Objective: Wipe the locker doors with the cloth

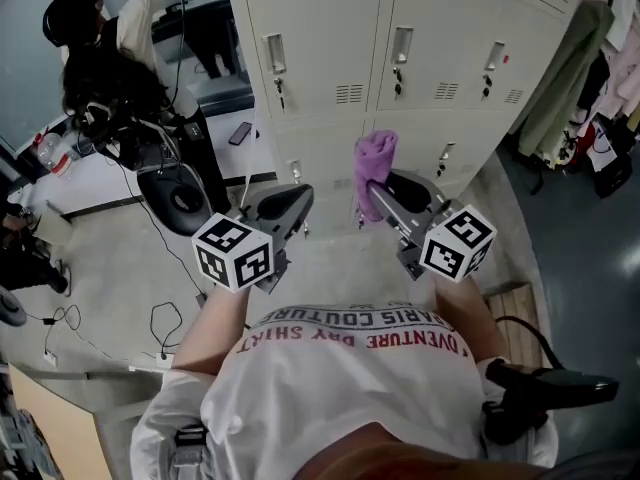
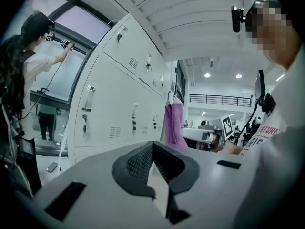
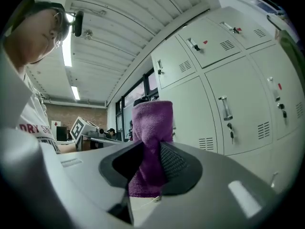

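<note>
Pale grey locker doors (image 1: 320, 38) fill the upper centre of the head view, and a second person (image 1: 110, 48) reaches up at a window in the upper left. Right gripper (image 3: 151, 168), right of centre: jaws clamped on the purple cloth (image 3: 152, 128), which stands up out of the pads near the lower doors; whether it touches them cannot be told. Left gripper (image 2: 152, 149), left of centre: pads together at the tips, nothing between them, clear of the lockers.
</note>
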The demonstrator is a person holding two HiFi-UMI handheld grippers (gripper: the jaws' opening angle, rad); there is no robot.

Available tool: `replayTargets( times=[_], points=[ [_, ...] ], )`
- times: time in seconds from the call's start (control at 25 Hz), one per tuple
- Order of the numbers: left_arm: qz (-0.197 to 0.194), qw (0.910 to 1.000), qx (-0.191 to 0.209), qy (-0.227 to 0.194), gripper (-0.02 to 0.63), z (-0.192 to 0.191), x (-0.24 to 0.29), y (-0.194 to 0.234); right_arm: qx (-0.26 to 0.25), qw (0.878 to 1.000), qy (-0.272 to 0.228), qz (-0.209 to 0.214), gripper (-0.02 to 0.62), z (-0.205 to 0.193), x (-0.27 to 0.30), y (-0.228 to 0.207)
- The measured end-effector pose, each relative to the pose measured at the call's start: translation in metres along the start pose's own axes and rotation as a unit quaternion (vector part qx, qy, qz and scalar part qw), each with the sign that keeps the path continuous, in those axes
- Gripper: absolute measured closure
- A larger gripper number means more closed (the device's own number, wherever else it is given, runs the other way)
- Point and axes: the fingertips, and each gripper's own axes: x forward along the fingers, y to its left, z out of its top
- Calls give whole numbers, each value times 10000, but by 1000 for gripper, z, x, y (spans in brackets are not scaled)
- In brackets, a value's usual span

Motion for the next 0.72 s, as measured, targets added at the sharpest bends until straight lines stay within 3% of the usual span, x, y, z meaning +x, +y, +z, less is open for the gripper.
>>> replayTargets(
  times=[0.16,0.36,0.72],
  points=[
    [3,9997,-95,-206,604,30,41,29,-134,9998,32,162,509,14,29,-51],
    [-658,9968,-362,-287,603,46,60,39,19,9977,-261,619,509,27,58,-68],
    [-359,9990,238,-122,603,70,54,94,182,9980,-320,520,509,40,116,-82]
  ],
)
